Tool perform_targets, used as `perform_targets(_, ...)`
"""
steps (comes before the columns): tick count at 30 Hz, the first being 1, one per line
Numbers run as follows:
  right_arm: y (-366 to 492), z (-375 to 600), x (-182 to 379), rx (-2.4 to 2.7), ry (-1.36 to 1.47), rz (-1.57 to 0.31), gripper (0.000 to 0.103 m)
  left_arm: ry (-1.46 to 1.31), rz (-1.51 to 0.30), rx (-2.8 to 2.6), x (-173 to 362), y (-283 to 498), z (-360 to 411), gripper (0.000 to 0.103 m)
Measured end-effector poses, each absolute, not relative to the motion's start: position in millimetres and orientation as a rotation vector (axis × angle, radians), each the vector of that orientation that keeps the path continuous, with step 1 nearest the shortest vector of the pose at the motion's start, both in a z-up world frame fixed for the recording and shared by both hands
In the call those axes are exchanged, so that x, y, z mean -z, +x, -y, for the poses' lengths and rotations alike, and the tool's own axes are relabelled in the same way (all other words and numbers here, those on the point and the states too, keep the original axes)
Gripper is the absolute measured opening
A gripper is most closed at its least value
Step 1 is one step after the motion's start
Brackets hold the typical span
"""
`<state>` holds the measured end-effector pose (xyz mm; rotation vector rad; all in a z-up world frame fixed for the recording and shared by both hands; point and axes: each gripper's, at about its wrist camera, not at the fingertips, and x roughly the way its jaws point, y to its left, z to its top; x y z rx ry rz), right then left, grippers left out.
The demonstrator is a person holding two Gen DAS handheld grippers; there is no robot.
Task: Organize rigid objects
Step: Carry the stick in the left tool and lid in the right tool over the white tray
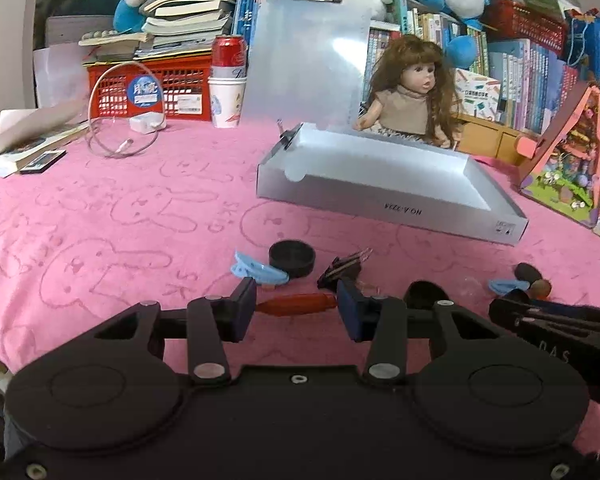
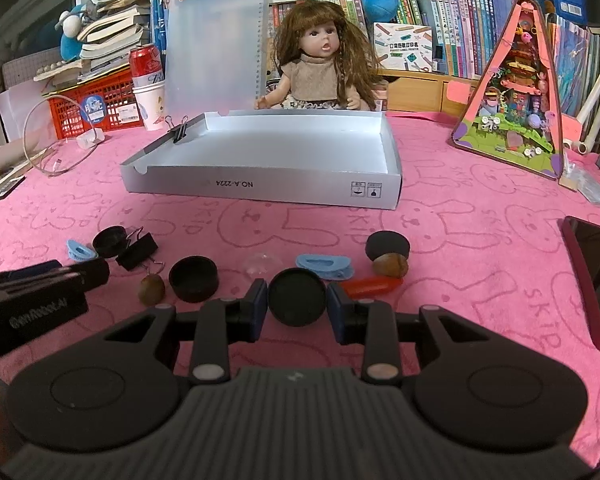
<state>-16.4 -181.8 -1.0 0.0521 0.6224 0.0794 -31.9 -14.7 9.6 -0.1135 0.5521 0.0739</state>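
Note:
My left gripper (image 1: 296,306) is closed on a red cylinder-shaped piece (image 1: 296,305), its pads touching both ends, low over the pink cloth. Just beyond lie a blue clip (image 1: 260,270), a black round cap (image 1: 292,258) and a black binder clip (image 1: 342,270). My right gripper (image 2: 297,302) is closed on a black round cap (image 2: 297,298). Around it lie another black cap (image 2: 193,278), a brown nut (image 2: 152,289), a blue clip (image 2: 324,266), a red piece (image 2: 374,286), a nut (image 2: 390,265) and a clear dome (image 2: 262,262). The empty white box (image 2: 260,190) stands beyond.
A doll (image 2: 320,68), a clear clipboard (image 2: 216,44) and books line the back. A red basket (image 2: 100,100), can and cups stand at the back left. A triangular toy house (image 2: 516,92) is at the right, a dark phone (image 2: 592,260) at the near right.

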Motion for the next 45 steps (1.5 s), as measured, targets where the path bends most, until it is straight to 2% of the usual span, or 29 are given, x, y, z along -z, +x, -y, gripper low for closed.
perform_targets(12, 6, 198, -20, -0.084, 0.124, -0.616, 0.038, -0.095, -0.611, 0.087, -41, 18, 5, 0.042)
perform_targets(26, 78, 219, -45, -0.116, 0.198, -0.644, 0.038, -0.081, -0.626, 0.134, -77, 101, 5, 0.042)
perform_targets(34, 120, 224, -44, -0.113, 0.191, -0.677, 0.038, -0.076, -0.66, 0.123, -72, 162, 13, 0.042)
perform_targets(45, 171, 220, -23, -0.106, 0.18, -0.791, 0.038, -0.022, -0.744, 0.093, -39, 214, 26, 0.042)
